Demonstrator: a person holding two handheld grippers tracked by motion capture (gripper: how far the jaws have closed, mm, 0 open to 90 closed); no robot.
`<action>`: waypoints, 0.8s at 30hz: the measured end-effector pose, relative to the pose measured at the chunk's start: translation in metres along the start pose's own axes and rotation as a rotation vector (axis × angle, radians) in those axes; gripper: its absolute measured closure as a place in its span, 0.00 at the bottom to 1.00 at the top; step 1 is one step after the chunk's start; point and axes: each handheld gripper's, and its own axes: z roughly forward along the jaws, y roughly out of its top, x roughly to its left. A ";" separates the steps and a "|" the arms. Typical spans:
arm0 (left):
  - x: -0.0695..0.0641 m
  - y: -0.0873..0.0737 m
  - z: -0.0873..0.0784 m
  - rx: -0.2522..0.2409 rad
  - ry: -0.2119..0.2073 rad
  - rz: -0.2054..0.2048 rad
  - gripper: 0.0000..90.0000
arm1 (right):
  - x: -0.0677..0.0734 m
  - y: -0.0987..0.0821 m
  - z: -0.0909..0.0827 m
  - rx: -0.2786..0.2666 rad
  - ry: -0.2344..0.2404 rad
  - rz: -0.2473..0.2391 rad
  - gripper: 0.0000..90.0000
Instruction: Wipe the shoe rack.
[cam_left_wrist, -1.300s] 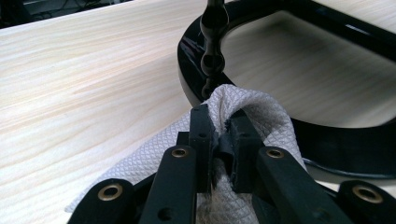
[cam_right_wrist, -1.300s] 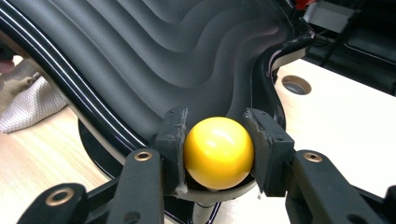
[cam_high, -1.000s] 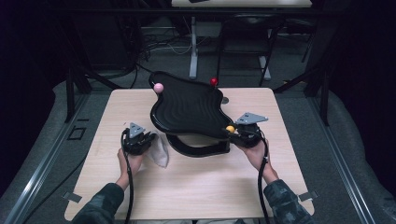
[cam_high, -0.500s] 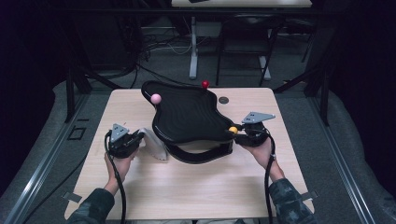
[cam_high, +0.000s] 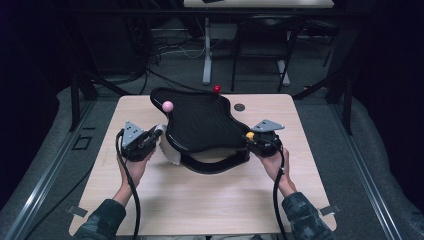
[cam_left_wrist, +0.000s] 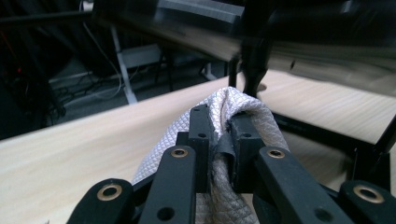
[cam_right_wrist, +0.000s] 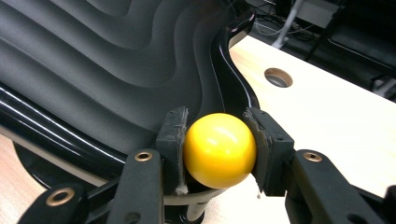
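The left gripper (cam_high: 159, 133) was clamped on a white quilted cloth (cam_left_wrist: 243, 116) — the fabric was bunched between the two jaws and hung beside the left edge of a black wavy tray (cam_high: 202, 122). The tray sat tilted on a black base (cam_high: 215, 162) at the middle of the wooden table (cam_high: 200, 200). The right gripper (cam_right_wrist: 219, 149) was closed on a yellow ball (cam_right_wrist: 219, 149) at the tray's right edge, pads pressed on both sides; its jaws had just been closing a little on the ball. A pink ball (cam_high: 167, 106) stood at the tray's left rim, a red ball (cam_high: 217, 89) at its far rim.
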 end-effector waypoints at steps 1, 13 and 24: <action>-0.002 0.006 0.001 -0.016 -0.006 0.007 0.91 | -0.006 -0.001 0.001 -0.011 0.045 0.009 0.67; -0.006 0.015 0.008 -0.063 -0.018 -0.009 0.91 | -0.014 0.000 0.004 -0.008 0.089 0.019 0.67; -0.012 -0.008 0.019 0.001 -0.009 -0.013 0.92 | -0.013 -0.001 0.004 -0.012 0.085 0.023 0.67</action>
